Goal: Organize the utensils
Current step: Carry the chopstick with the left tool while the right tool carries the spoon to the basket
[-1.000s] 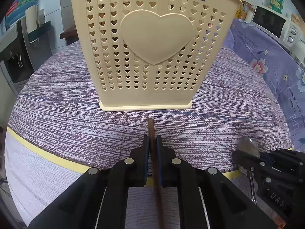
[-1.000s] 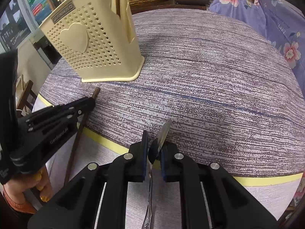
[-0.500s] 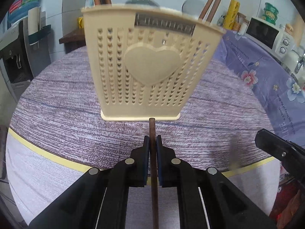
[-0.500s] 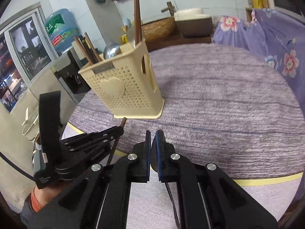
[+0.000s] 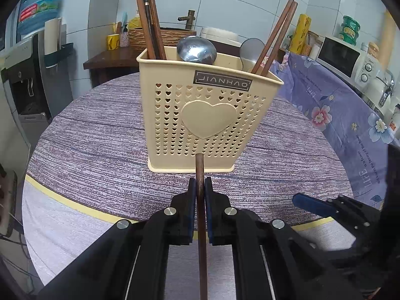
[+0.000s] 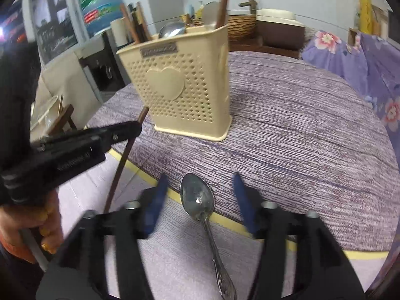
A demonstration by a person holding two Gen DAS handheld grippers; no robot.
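most of the job looks done: the cream holder (image 5: 208, 115) on the table (image 5: 100, 155) already carries chopsticks and two spoons. the left gripper (image 5: 200, 195) is clenched on one more chopstick (image 5: 200, 200), just in front of the holder. the right gripper (image 6: 198, 192) is opening, nothing pinched; a spoon (image 6: 200, 200) lies between its fingers, nearer than the holder.

Round table (image 5: 100, 150) with a purple streaky cloth and a yellow band near the edge. The cream heart-holed utensil holder (image 5: 207, 115) stands upright toward the middle. A metal spoon (image 6: 200, 200) lies flat near the front edge, bowl up, across the yellow band.
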